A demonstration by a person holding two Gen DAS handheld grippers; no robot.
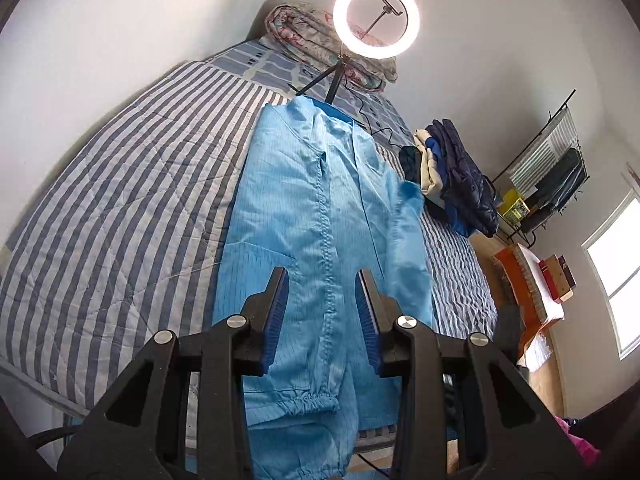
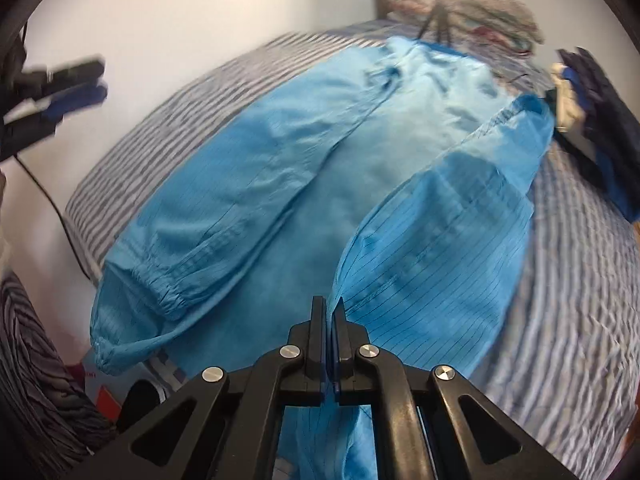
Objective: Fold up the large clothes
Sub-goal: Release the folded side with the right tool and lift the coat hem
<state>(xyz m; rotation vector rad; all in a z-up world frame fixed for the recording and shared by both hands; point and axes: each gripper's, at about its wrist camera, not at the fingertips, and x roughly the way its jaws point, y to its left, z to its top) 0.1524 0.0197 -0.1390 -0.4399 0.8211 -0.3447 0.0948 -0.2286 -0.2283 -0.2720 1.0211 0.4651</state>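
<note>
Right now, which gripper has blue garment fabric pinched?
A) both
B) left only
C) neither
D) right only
D: in the right wrist view the right gripper has its jaws shut on a fold of the blue garment, while in the left wrist view the left gripper has its jaws apart above the cloth with nothing between its pads.

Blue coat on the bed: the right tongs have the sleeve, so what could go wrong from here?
The right tongs are shut on only a thin edge of the sleeve, so it could slip out mid-fold. The left tongs are open above the blue coat, holding nothing, so the body may drag across the striped bedspread. The hem already overhangs the bed edge and could slide off.
</note>
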